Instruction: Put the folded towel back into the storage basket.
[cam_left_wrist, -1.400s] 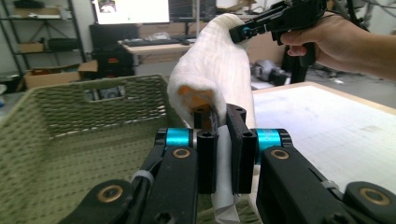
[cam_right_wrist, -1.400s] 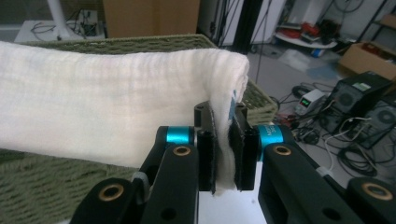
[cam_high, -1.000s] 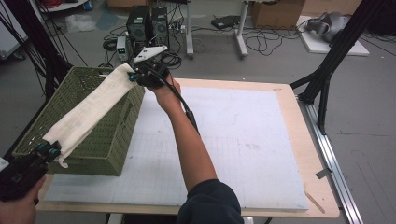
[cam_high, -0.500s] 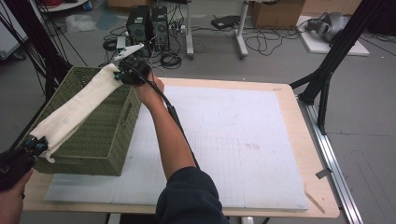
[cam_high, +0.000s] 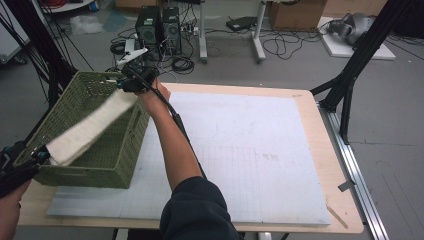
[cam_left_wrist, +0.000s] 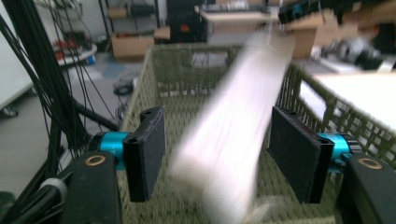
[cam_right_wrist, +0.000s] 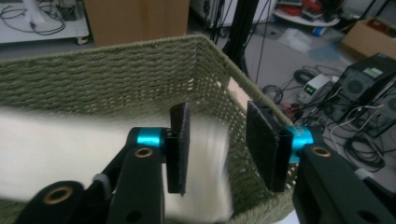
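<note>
A light wooden rectangular table carries a large white gridded foam mat that covers most of its top. On the mat's left part stands an olive-green woven rectangular basket, its near end close to the table's front edge

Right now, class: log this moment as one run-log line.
left tool: open | right tool: open | white towel: unclamped, blurred, over the basket | green basket: table's left edge
</note>
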